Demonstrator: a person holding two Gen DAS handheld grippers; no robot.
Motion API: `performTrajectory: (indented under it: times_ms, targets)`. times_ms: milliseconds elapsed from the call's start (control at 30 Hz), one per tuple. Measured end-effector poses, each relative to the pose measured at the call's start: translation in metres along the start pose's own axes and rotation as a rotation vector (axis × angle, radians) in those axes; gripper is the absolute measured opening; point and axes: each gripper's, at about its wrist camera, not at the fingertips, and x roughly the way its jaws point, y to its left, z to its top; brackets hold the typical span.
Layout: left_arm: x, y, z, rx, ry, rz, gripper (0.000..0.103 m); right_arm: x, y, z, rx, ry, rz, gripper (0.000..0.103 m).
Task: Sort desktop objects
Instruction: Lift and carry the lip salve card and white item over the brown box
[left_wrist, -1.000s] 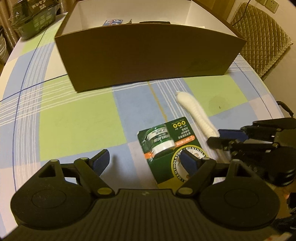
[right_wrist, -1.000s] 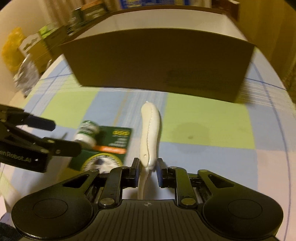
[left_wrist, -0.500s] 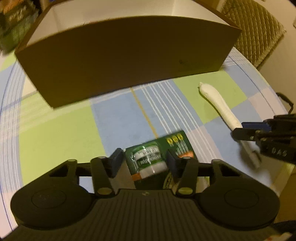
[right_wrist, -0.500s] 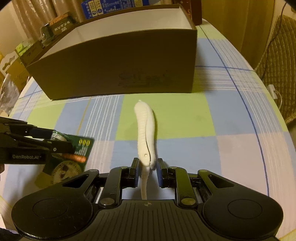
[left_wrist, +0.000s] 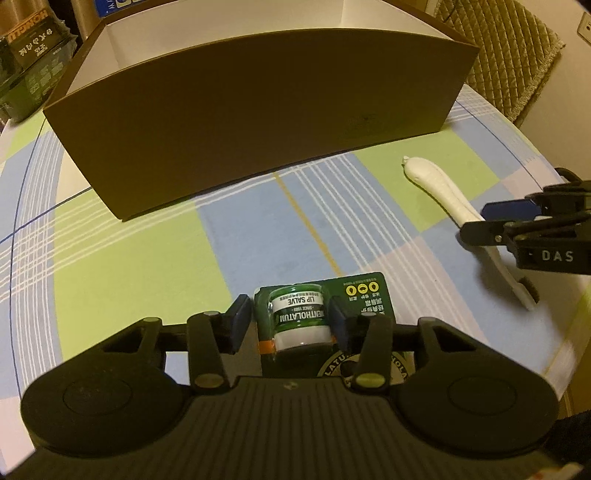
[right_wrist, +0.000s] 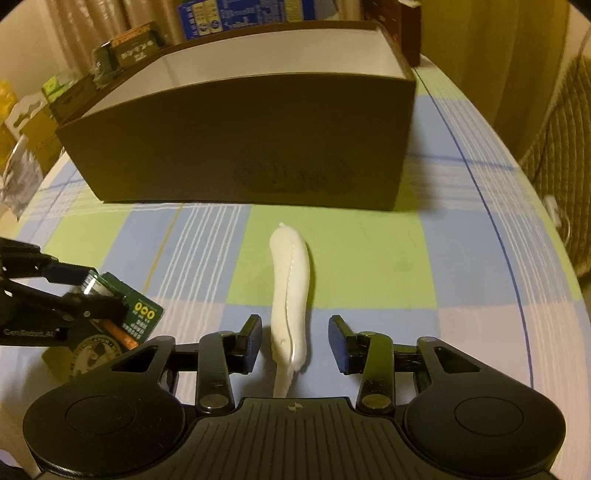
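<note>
- The left gripper (left_wrist: 291, 325) was seen closed around the raised blister of a green lip salve card (left_wrist: 295, 325), one pad at each side of the small pot; whether both pads were pressed firmly on could not be told, though the right pad appeared to touch the plastic.
- The card lay low near the front of the checked tablecloth (left_wrist: 129, 266), its backing running under the gripper body, well apart from the brown cardboard box (left_wrist: 258, 122) behind it.
- The pack was judged light, with a hard pot under a thin, smooth blister that could slip or dent; the flat card was judged bendy and too thin to pinch off the cloth, so the blister was taken for the better hold.
- The right gripper (right_wrist: 295, 338) was seen with its jaws parted, astride the narrow end of a white elongated object (right_wrist: 290, 291) and clear of it on both sides.
- That object lay on the cloth pointing at the box, its rounded end near the box's front wall but not touching.
- What it was could not be told; it looked light, with a ridged seam down its length, and its hardness could not be judged.
- The thin tail was judged a poor hold, likely to pivot; the thicker part just ahead of the pads was judged safer.
</note>
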Motion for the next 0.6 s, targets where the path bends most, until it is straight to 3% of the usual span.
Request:
performTrajectory:
  times_ms: [200, 533, 600]
  targets:
    - [0.001, -0.001, -0.001, -0.015, -0.017, 0.010, 0.039, 0.007, 0.009, -0.002, -0.102, -0.012, -0.027, 0.037]
    - [-0.001, -0.003, -0.003, -0.017, -0.027, 0.020, 0.038, 0.005, 0.013, -0.007, -0.121, -0.018, -0.045, 0.036]
    - [-0.001, -0.004, -0.003, -0.018, -0.031, 0.024, 0.038, 0.004, 0.013, -0.008, -0.128, -0.018, -0.040, 0.027]
